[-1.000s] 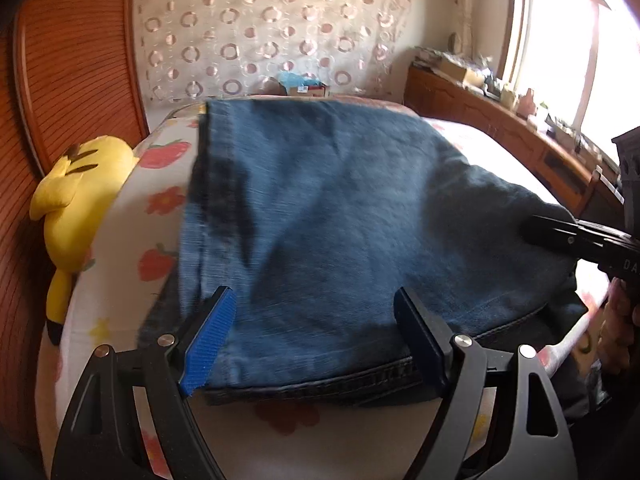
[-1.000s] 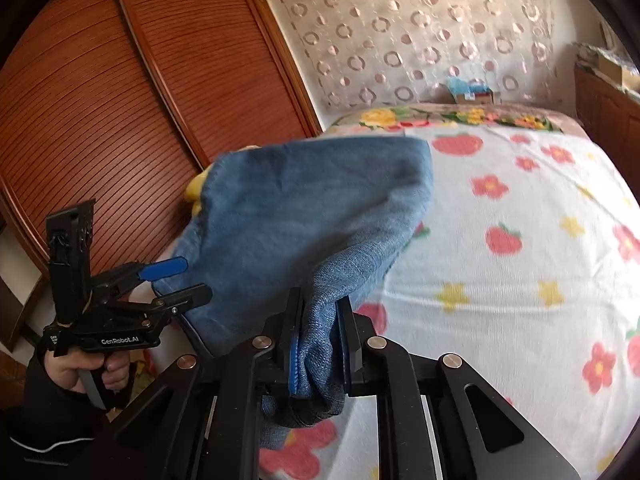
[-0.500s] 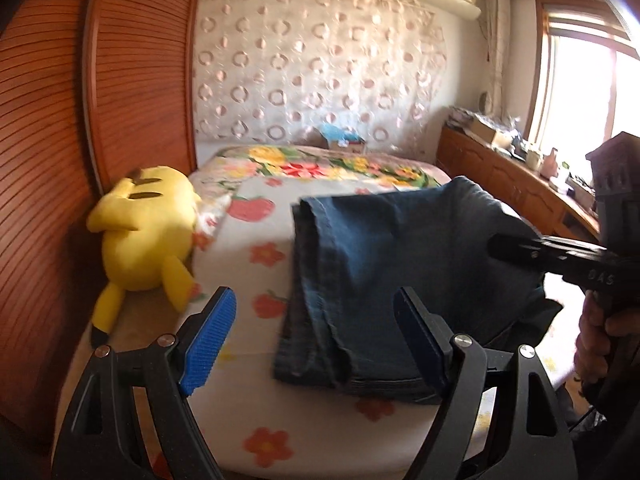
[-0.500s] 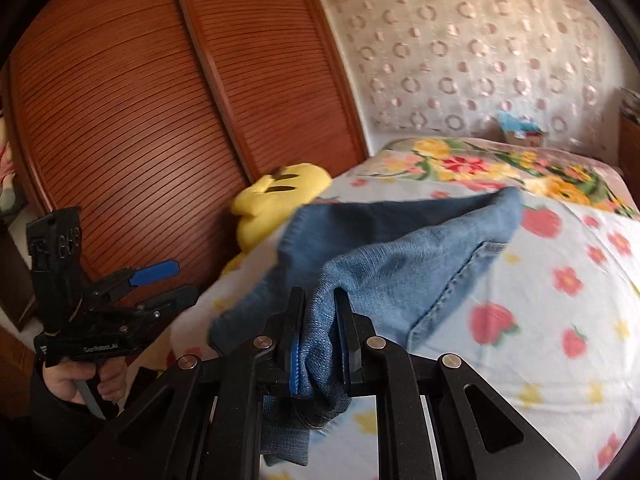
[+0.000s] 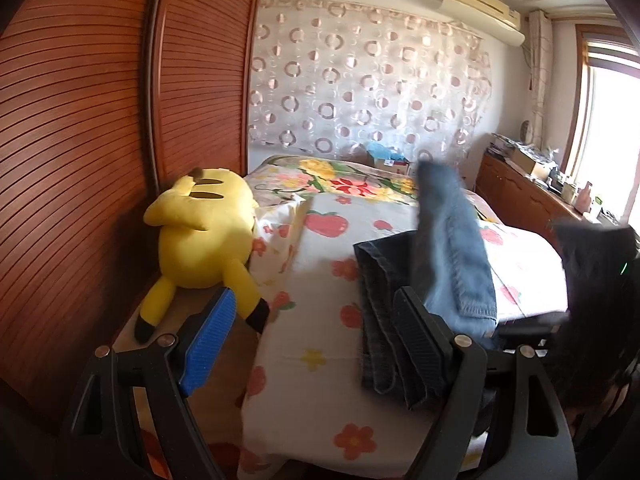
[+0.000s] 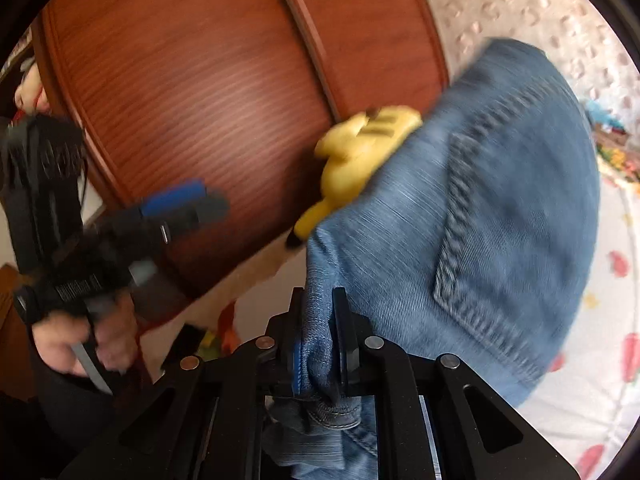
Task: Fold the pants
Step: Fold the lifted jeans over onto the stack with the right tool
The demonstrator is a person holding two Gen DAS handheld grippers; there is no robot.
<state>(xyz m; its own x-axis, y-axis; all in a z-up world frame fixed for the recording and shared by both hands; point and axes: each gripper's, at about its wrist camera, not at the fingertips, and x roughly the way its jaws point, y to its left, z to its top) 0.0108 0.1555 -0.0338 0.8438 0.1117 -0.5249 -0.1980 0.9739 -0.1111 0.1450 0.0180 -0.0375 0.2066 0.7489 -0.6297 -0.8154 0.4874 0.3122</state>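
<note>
The blue jeans (image 5: 448,264) hang partly lifted over the near edge of the bed, with a darker folded part (image 5: 384,320) lying on the sheet. In the right wrist view the jeans (image 6: 480,220) fill the frame, back pocket showing. My right gripper (image 6: 318,340) is shut on a bunched edge of the jeans and holds them up. My left gripper (image 5: 316,340) is open and empty, off the left of the jeans above the bed's near edge; it also shows blurred in the right wrist view (image 6: 176,208).
A yellow plush toy (image 5: 204,232) lies at the bed's left edge against the wooden wardrobe doors (image 5: 100,140). The flowered bedsheet (image 5: 320,340) covers the bed. A wooden sideboard (image 5: 528,200) with clutter stands at the right under the window.
My right gripper has lifted and swung the jeans up and over, so they stand nearly on edge. My left gripper has pulled back and to the left, away from the cloth.
</note>
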